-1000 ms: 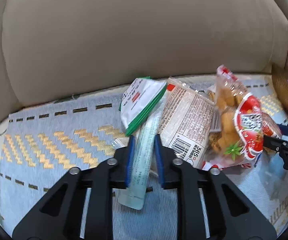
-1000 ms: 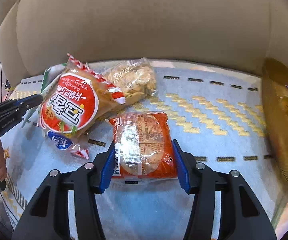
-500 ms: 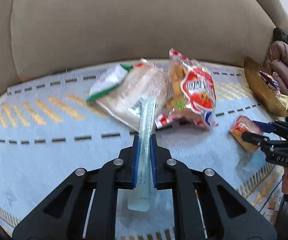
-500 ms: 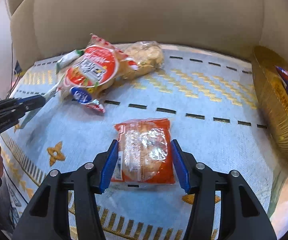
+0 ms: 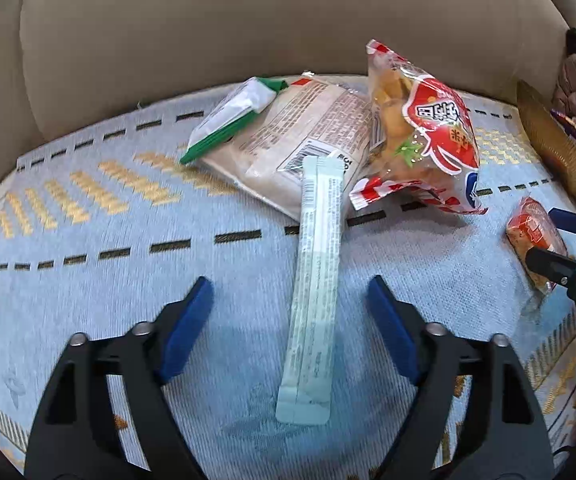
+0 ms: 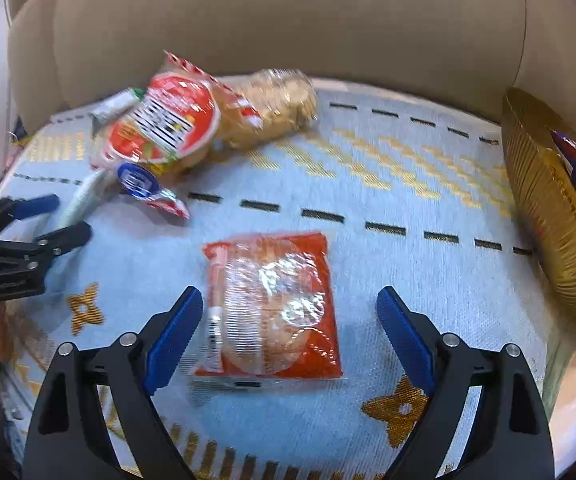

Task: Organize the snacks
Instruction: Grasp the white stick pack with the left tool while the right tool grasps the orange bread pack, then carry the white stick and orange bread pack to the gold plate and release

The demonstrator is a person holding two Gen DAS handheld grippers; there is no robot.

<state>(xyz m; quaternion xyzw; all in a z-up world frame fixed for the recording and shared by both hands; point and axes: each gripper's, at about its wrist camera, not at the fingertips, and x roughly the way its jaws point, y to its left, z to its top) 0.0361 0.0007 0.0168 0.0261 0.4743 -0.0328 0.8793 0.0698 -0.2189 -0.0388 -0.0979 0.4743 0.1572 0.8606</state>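
Lying straight ahead of the left gripper (image 5: 290, 328), between its two spread blue pads, the pale green stick pack (image 5: 315, 292) is resting flat on the blue-and-gold woven mat (image 5: 87, 280) that is covering the sofa seat. Its long axis is running almost directly away from the gripper, leaning slightly right at the far end, so the jaws are standing on either side of its narrow width with clear gaps and touching nothing. The far tip is lying over the beige bread pack (image 5: 300, 136), which is sitting under a green-and-white pouch (image 5: 227, 116) and beside the big red snack bag (image 5: 428, 136).

The right gripper (image 6: 290, 328) is likewise standing released, and the orange wrapped bun (image 6: 271, 308) is sitting flat on the mat between its pads, closer to the left pad than to the right one (the frame is blurred, so whether that pad is brushing the wrapper is hard to tell). The bun's longer side is pointing away from the gripper too.

Each gripper is nearest its own item, and neither is holding anything. The gold basket (image 6: 544, 216), already carrying a few wrapped snacks, is standing tilted at the right edge of the mat, well apart from the stick pack and nearer the bun. Nothing is lying between the bun and the basket; the pile is sitting behind both items, toward the beige sofa back (image 5: 247, 32).
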